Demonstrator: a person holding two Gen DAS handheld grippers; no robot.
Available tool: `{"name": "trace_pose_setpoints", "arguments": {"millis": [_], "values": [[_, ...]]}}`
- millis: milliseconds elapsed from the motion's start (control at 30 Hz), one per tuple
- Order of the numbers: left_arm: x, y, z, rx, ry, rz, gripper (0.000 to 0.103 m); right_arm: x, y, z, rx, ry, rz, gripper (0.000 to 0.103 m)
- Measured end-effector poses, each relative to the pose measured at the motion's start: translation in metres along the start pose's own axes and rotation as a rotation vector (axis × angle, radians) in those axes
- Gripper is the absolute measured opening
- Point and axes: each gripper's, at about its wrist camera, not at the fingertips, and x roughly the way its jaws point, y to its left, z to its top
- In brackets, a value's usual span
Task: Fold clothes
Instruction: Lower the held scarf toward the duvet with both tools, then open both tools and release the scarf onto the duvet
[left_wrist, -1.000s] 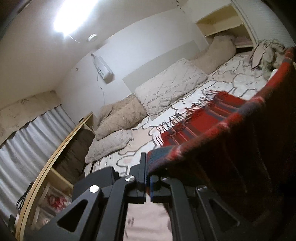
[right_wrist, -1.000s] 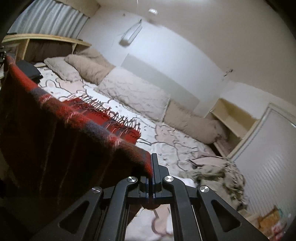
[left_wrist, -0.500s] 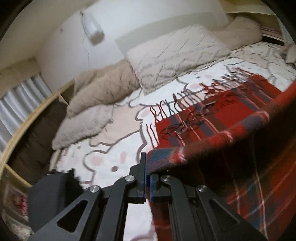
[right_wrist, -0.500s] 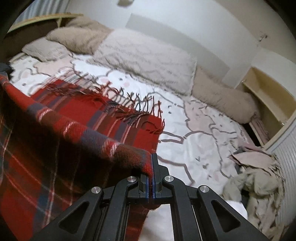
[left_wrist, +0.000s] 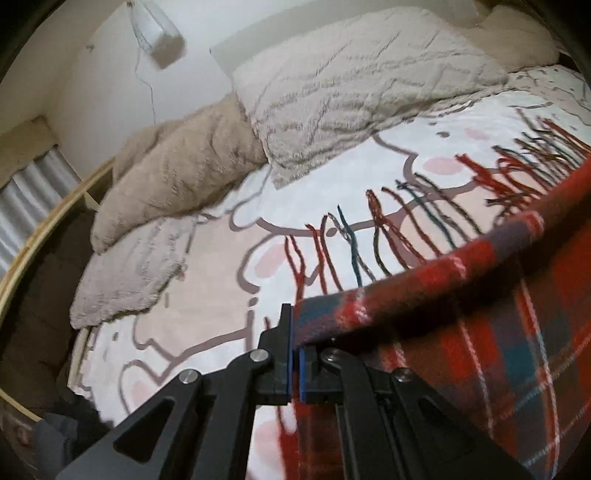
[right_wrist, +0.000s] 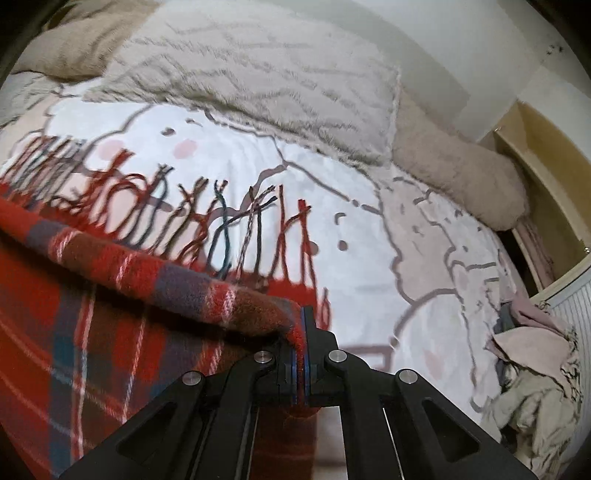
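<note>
The red plaid blanket (left_wrist: 491, 332) runs off the right and bottom edges of the left wrist view, and its raised fold hides the layer beneath and the fringe roots. In the right wrist view the fringe (right_wrist: 177, 221) and the quilted pillow (right_wrist: 258, 85) are smeared by motion. The heap of clothes (right_wrist: 535, 387) is cut by the lens rim, its items indistinguishable. The wall device (left_wrist: 159, 33) is blurred.

A bed (left_wrist: 207, 317) with a white cartoon-print cover fills the room. Beige pillows (left_wrist: 354, 92) line the white wall (left_wrist: 103, 66) at twelve o'clock. Wooden shelving (right_wrist: 546, 177) stands at three o'clock.
</note>
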Motion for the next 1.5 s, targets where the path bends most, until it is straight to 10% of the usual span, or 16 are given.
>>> {"name": "trace_pose_setpoints", "arguments": {"millis": [233, 367, 567, 600, 633, 667, 933, 967, 1033, 1100, 1267, 1500], "values": [[0.05, -0.009, -0.005, -0.012, 0.135, -0.065, 0.01, 0.066, 0.019, 0.008, -0.002, 0.102, 0.079, 0.003], [0.048, -0.007, 0.003, 0.028, 0.067, 0.018, 0.065, 0.072, 0.0, 0.009, 0.131, 0.084, 0.157, 0.003], [0.036, 0.043, 0.016, -0.095, 0.059, 0.031, 0.07, 0.071, -0.029, 0.02, 0.261, 0.128, 0.289, 0.006], [0.03, 0.049, 0.014, -0.1, 0.053, 0.03, 0.07, 0.07, -0.031, 0.021, 0.256, 0.132, 0.298, 0.022], [0.024, 0.052, 0.012, -0.097, 0.043, 0.031, 0.07, 0.067, -0.033, 0.023, 0.241, 0.128, 0.3, 0.074], [0.018, 0.054, 0.009, -0.089, 0.031, 0.027, 0.07, 0.063, -0.034, 0.025, 0.214, 0.113, 0.292, 0.103], [-0.024, 0.026, -0.014, 0.037, -0.025, -0.099, 0.07, 0.017, -0.057, 0.035, 0.19, 0.004, 0.104, 0.101], [-0.025, 0.013, -0.014, 0.058, -0.033, -0.134, 0.07, 0.013, -0.058, 0.033, 0.221, -0.012, 0.141, 0.095], [-0.02, -0.004, -0.01, 0.07, -0.024, -0.178, 0.07, 0.008, -0.055, 0.03, 0.27, -0.026, 0.211, 0.043], [0.0, -0.022, -0.003, 0.057, 0.053, -0.21, 0.07, 0.017, -0.034, 0.025, 0.262, 0.029, 0.273, 0.036], [0.05, -0.019, 0.014, -0.009, 0.144, -0.122, 0.073, 0.036, 0.027, 0.012, 0.165, 0.082, 0.333, 0.032], [0.063, 0.011, 0.013, 0.007, 0.119, 0.036, 0.072, 0.071, 0.006, 0.015, 0.232, 0.109, 0.19, 0.033]]}}
